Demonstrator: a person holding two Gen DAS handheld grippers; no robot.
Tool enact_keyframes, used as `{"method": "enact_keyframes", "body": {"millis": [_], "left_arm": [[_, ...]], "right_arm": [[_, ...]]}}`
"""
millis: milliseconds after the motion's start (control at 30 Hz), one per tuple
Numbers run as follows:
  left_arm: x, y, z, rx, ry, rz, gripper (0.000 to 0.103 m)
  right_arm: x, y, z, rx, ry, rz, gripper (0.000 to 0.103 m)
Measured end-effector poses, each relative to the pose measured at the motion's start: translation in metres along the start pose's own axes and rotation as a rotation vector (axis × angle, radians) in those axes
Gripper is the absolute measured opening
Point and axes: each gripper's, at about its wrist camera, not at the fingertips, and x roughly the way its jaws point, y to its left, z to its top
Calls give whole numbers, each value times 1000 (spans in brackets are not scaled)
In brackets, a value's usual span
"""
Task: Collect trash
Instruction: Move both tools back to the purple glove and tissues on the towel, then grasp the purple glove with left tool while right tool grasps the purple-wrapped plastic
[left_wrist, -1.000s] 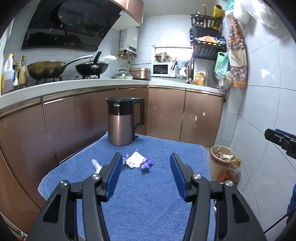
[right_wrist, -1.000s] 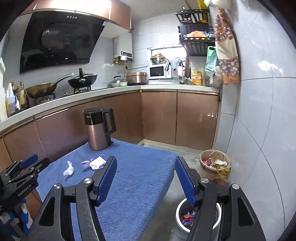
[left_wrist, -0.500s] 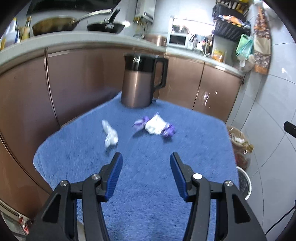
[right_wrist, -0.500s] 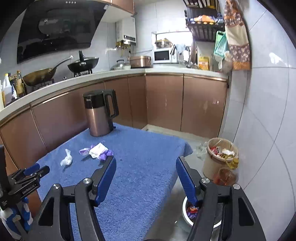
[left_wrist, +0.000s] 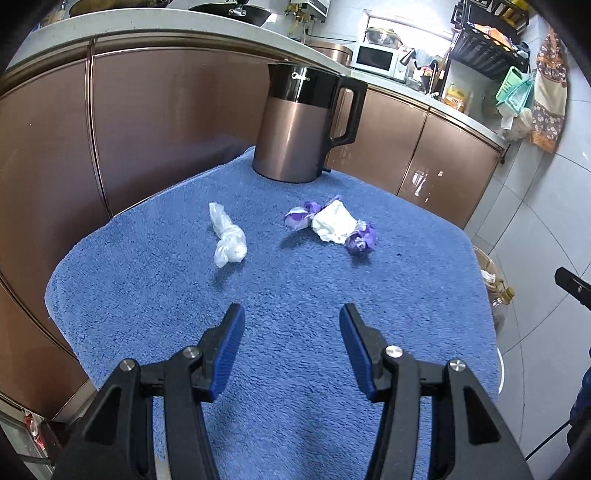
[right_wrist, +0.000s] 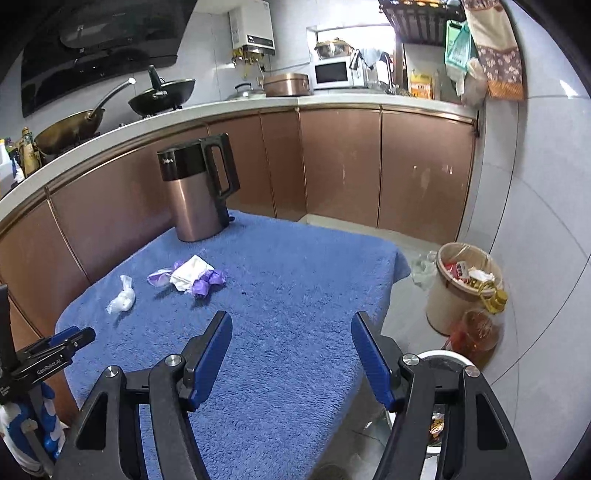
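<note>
A twisted clear plastic scrap (left_wrist: 227, 240) lies on the blue towel-covered table (left_wrist: 288, 369), left of a white crumpled paper with purple wrappers (left_wrist: 332, 225). Both show in the right wrist view: the plastic scrap (right_wrist: 122, 295) and the paper with wrappers (right_wrist: 192, 277). My left gripper (left_wrist: 291, 314) is open and empty, hovering above the towel short of the trash. My right gripper (right_wrist: 291, 321) is open and empty over the table's right part. A white bin (right_wrist: 439, 424) with wrappers inside sits on the floor under its right finger.
A copper kettle (left_wrist: 303, 122) stands at the table's far edge. A beige full waste bucket (right_wrist: 461, 288) and an oil bottle (right_wrist: 476, 328) stand on the floor by the tiled wall at right. Brown cabinets run behind the table.
My left gripper has tilted down and moved closer to the trash pieces, which now look larger. My right gripper has moved forward and tilted down slightly. Both stay open.
</note>
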Motion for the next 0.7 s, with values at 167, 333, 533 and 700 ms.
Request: {"method": "enact_keyframes", "body": {"millis": [167,333,533,700], "left_arm": [[14,3,-10,0,40,3,52],[23,12,-18,-13,70,5,51],[23,18,3,5,34,-14,51],[41,21,40,7,27,-54,51]], "right_arm": [[11,-10,-4,17,26,-5,65],[20,-14,-7,28,48,-6,65],[33,-3,-6,0,75,18,65],[50,19,6,-57,90,90,65]]}}
